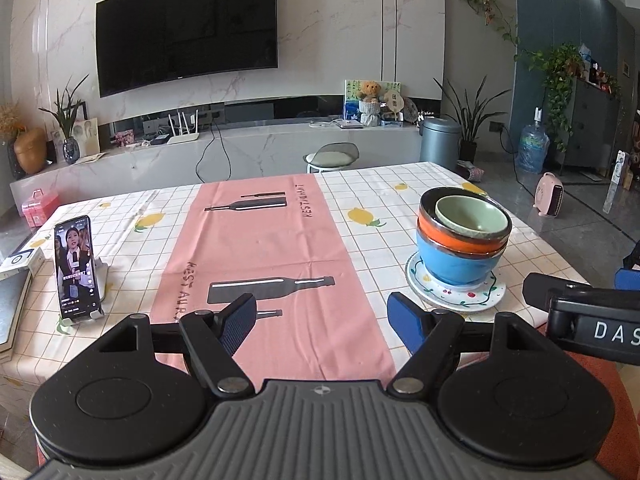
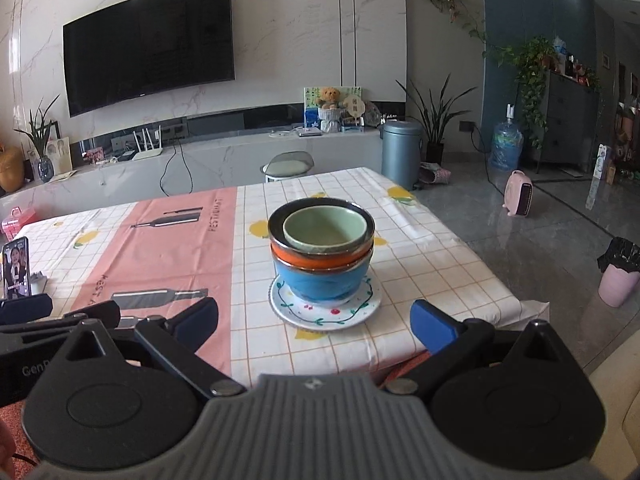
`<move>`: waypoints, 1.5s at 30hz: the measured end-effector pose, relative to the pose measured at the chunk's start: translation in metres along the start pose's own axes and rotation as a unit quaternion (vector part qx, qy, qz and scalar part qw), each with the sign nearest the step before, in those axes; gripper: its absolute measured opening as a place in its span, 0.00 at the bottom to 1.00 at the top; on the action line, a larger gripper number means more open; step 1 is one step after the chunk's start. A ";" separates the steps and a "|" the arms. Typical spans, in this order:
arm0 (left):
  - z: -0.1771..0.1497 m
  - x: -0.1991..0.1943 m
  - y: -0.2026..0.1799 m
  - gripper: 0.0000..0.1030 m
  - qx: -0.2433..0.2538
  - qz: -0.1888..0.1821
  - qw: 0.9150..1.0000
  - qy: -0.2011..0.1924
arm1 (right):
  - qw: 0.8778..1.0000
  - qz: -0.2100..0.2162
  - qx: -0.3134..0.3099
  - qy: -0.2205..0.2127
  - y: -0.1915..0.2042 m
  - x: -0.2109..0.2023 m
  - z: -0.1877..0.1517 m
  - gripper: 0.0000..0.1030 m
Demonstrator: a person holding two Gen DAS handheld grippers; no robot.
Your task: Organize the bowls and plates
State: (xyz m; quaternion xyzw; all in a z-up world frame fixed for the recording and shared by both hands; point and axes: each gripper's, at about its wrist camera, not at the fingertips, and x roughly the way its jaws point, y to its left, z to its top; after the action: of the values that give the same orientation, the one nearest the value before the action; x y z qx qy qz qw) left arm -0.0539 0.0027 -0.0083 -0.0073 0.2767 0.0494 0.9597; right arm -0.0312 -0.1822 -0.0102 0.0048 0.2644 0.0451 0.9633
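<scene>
We judge the job near done: green bowl nested in orange bowl and blue bowl on the plate; left gripper and right gripper, near the plate, gape wide, empty.

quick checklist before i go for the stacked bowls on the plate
1. Right gripper open, nothing between its jaws: ok.
2. Left gripper open and empty: ok.
3. Small green ceramic bowl nested in the orange bowl, itself in the blue bowl: ok.
4. Stack sits on the white floral-rimmed plate: ok, though slightly off-centre.
5. Path from right gripper to stack free of clutter: ok.
6. Bowls empty: green one ok, lower two cannot tell.
</scene>
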 end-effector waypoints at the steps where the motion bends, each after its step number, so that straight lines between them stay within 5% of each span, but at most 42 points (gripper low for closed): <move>1: 0.000 0.000 -0.001 0.85 0.001 0.001 1.000 0.002 | 1.000 -0.001 0.003 0.002 -0.001 0.000 -0.001 0.97; 45: 0.001 -0.004 -0.005 0.85 0.019 -0.003 1.000 0.003 | 1.000 -0.009 0.001 0.019 0.000 -0.001 -0.006 0.97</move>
State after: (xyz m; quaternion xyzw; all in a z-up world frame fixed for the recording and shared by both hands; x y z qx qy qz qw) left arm -0.0567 -0.0024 -0.0057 0.0096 0.2802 0.0410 0.9590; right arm -0.0345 -0.1826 -0.0148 0.0022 0.2823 0.0366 0.9586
